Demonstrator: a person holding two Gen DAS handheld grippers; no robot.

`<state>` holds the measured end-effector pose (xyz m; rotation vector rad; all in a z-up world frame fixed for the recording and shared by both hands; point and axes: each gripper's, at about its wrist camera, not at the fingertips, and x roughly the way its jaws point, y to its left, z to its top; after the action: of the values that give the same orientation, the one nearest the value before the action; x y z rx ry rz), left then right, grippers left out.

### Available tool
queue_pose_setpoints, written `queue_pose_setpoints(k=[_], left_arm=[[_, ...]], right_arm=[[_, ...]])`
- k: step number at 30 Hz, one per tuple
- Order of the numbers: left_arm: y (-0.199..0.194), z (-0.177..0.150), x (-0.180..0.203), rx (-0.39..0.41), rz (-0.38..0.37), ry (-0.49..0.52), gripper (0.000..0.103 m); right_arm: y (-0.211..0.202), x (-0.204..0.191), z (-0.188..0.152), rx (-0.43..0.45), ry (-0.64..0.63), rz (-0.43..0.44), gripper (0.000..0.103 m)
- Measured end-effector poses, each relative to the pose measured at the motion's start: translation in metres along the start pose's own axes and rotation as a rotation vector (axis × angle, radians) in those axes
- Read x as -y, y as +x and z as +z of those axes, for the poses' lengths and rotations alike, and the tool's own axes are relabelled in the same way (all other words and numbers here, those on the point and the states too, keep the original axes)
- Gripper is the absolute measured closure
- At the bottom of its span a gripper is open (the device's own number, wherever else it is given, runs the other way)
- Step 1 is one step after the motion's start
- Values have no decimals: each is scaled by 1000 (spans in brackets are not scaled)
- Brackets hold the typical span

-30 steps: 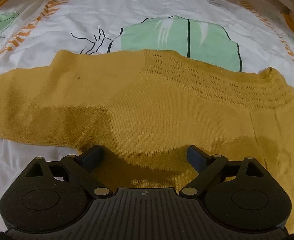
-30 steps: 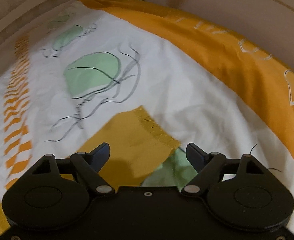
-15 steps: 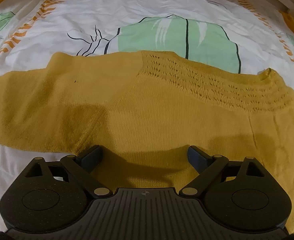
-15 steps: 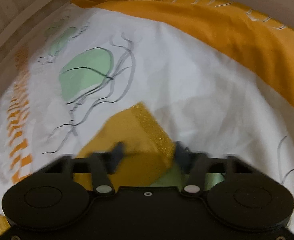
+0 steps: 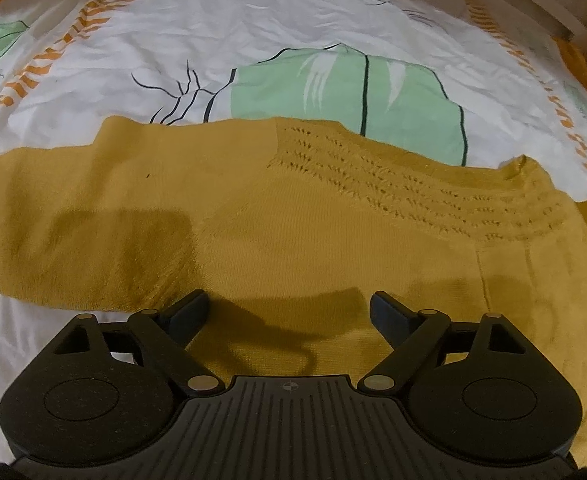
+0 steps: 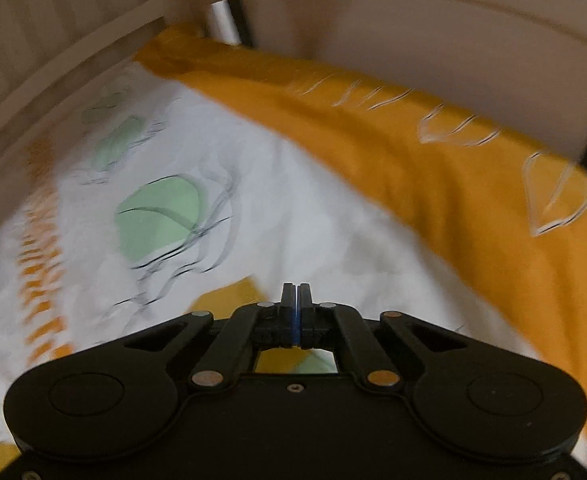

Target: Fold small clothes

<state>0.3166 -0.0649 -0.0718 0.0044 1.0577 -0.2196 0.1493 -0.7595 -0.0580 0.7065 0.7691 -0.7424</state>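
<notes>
A mustard-yellow knit sweater point(image 5: 293, 232) lies flat on a white printed bedsheet point(image 5: 253, 40), one sleeve stretched to the left. My left gripper point(image 5: 289, 308) is open and empty, hovering low over the sweater's body. In the right wrist view my right gripper point(image 6: 296, 296) is shut; the end of the sweater's other sleeve point(image 6: 225, 300) shows just left of and beneath the closed fingertips. The fingers hide the contact, so I cannot tell for sure that cloth is pinched. This view is blurred by motion.
The sheet point(image 6: 293, 208) has green leaf prints and orange stripes, with a wide orange border point(image 6: 473, 184) on the right. A pale wooden bed frame point(image 6: 73, 72) and wall run behind the bed; the frame also shows at the left wrist view's top right point(image 5: 553, 4).
My right gripper has closed from wide open to shut at the sleeve cuff, and its view has tilted up. My left gripper has stayed open and drifted slightly over the sweater.
</notes>
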Motion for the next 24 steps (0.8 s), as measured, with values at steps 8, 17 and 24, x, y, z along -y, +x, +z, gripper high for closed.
queue_pose_setpoints(k=[8, 17, 24], left_arm=[[-8, 5, -4, 35, 8, -9, 16], [-3, 3, -4, 10, 0, -9, 16], [-3, 2, -4, 14, 6, -7, 16]], right_arm=[[19, -4, -9, -66, 77, 47, 42], [49, 30, -33, -120, 257, 105, 42], [55, 18, -37, -101, 253, 165, 84]])
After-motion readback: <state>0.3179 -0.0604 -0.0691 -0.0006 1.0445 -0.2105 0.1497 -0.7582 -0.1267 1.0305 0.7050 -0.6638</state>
